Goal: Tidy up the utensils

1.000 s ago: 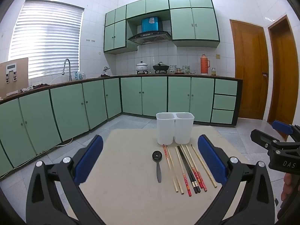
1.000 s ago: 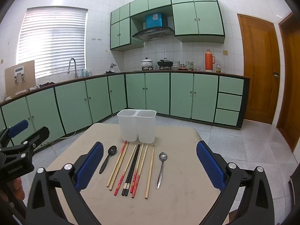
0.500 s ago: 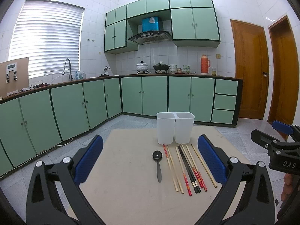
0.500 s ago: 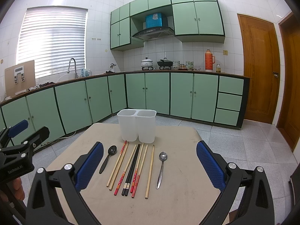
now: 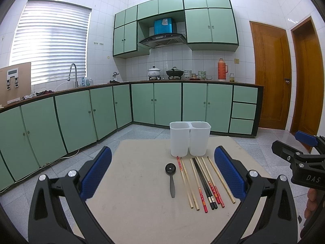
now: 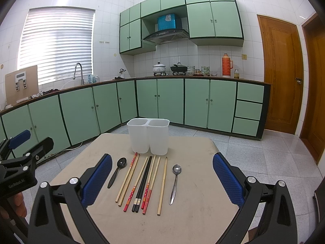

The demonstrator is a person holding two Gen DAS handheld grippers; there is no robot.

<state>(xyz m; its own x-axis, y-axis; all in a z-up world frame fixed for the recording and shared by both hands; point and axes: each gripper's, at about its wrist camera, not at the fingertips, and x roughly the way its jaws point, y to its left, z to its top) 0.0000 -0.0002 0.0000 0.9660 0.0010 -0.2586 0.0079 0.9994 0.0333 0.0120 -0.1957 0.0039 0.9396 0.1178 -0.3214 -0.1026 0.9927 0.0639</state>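
Note:
A white two-compartment holder [image 5: 190, 138] [image 6: 148, 138] stands at the far side of a beige table [image 5: 132, 193] [image 6: 195, 213]. In front of it lie a black spoon [image 5: 171, 178] [image 6: 117, 173], several chopsticks in wood, red and black [image 5: 203, 183] [image 6: 142, 183], and a metal spoon [image 6: 175, 182], which the left wrist view hides behind a finger. My left gripper [image 5: 162, 174] hovers open over the near table, nothing between its blue pads. My right gripper [image 6: 162, 181] is open too, above the chopsticks' near ends.
Green cabinets [image 5: 81, 118] line the left and back walls, with a sink tap [image 5: 73, 75], pots [image 5: 154, 73] and a thermos [image 5: 222, 70] on the counter. Wooden doors [image 5: 272, 73] stand at the right. Tiled floor surrounds the table. A hand [image 6: 12, 205] holds the left gripper.

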